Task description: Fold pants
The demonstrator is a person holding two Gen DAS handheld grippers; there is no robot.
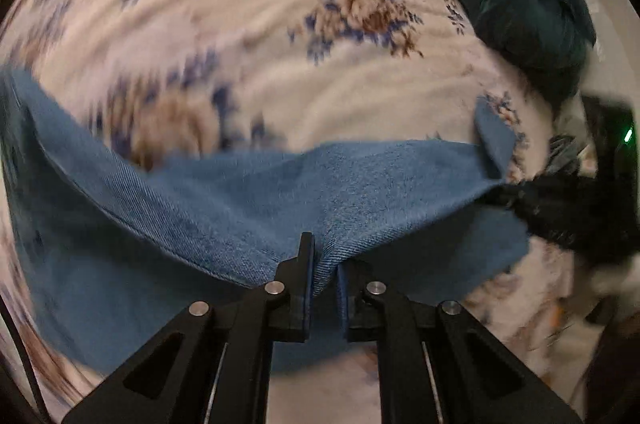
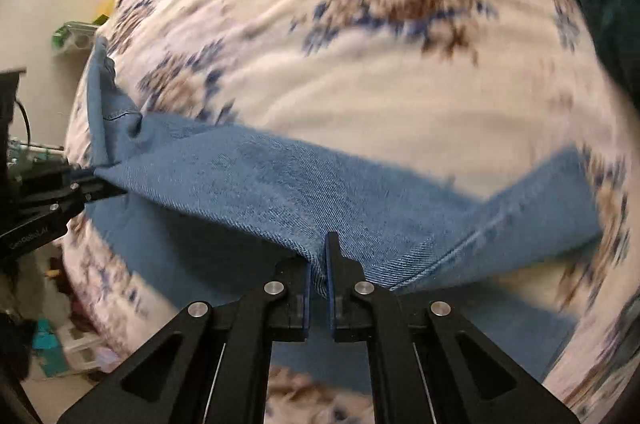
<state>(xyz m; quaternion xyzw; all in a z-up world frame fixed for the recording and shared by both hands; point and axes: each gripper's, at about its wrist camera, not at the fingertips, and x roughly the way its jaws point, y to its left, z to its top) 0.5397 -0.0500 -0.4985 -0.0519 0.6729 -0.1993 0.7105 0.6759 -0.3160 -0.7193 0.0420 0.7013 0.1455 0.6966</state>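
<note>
**Lifting the pants by one edge, both grippers clamped**

Holding the blue denim pants (image 1: 248, 191) clear of the floral bedspread (image 1: 240, 23), the two grippers each pinch the same edge of the fabric. In the left wrist view the left gripper (image 1: 324, 264) has its jaws closed narrow on a pleat of denim at 6 o'clock, and the cloth runs out toward 3 o'clock, where the right gripper (image 1: 516, 195) bites the same edge. In the right wrist view the right gripper (image 2: 319, 260) is likewise closed tight on a fold at 6 o'clock, with the left gripper (image 2: 100, 185) gripping at 9 o'clock. Between them the pants (image 2: 260, 179) hang in a shallow sag, one part trailing toward 4 o'clock, apparently onto the bedspread (image 2: 360, 83). A dark teal blanket (image 1: 520, 3) lies bunched at 1 o'clock in the left view.

The step in hand looks like carrying this held edge over to make a fold. To do it well, keep both grips firm and draw the hands apart enough to take the sag out, so the edge travels straight. Move both hands together at one height; a lagging side would skew the crease. The trailing part should lie flat before the edge is laid down, or it may bunch beneath. Keep clear of the blanket.
</note>
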